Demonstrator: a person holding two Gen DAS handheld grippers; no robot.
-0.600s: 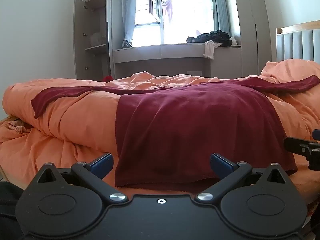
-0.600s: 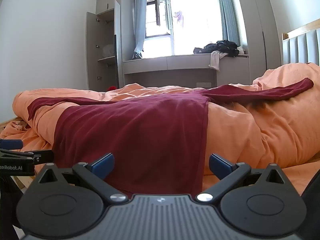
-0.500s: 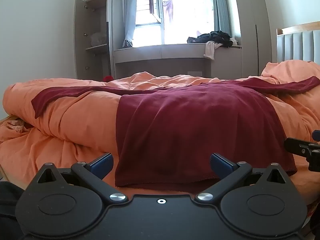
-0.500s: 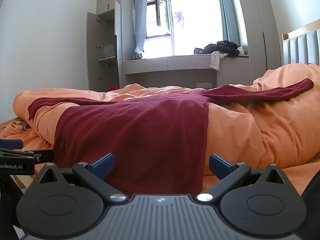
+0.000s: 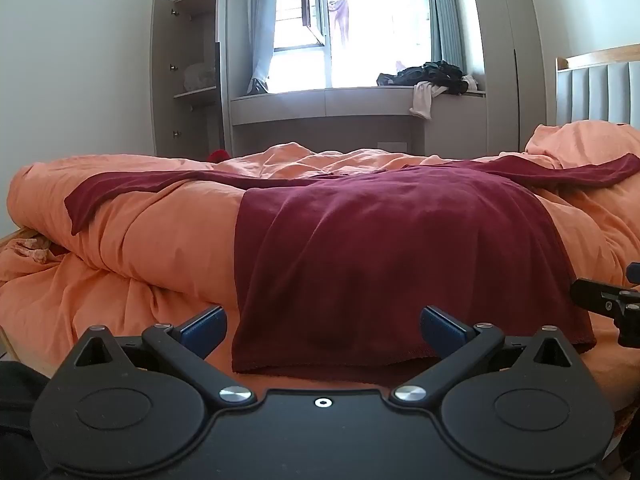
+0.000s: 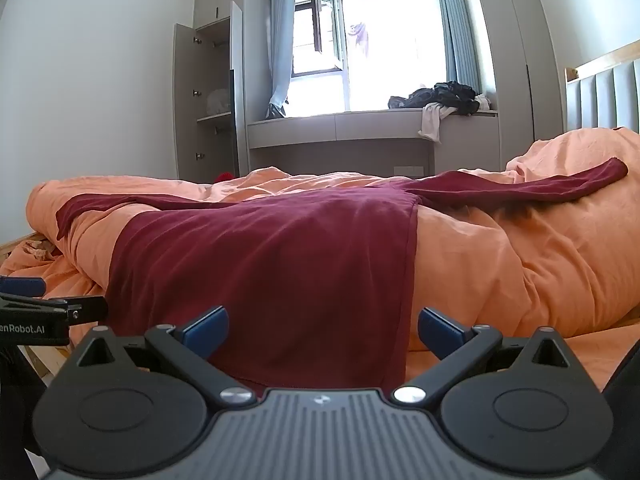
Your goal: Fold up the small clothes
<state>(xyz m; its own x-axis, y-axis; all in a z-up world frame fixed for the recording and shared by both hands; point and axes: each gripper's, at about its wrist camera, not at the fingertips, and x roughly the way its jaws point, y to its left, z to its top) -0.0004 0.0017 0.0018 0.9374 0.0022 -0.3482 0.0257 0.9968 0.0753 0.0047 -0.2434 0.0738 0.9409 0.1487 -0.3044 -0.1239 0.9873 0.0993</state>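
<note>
- Where the dark red long-sleeved top [image 5: 384,248] lies spread over the rumpled orange duvet [image 5: 160,240], its soft knit body drapes toward the near edge with a stitched hem, and its two sleeves stretch out far left and far right; the cloth shows shallow folds and a slight nap.
- The left gripper [image 5: 323,330] has its jaws spread wide, blue pads either side of the near hem with nothing clasped; the right gripper [image 6: 323,330] is equally wide apart and empty, set over the top's right side edge.
- In the right wrist view the top [image 6: 272,264] covers the left half of the bed; the duvet [image 6: 520,264] bulges in a smooth rounded roll to the right.
- Far off, a grey window bench [image 5: 332,100] carries a heap of dark clothes [image 5: 432,76]; an open grey wardrobe [image 5: 188,76] stands far left; a padded headboard [image 5: 600,92] rises far right.
</note>
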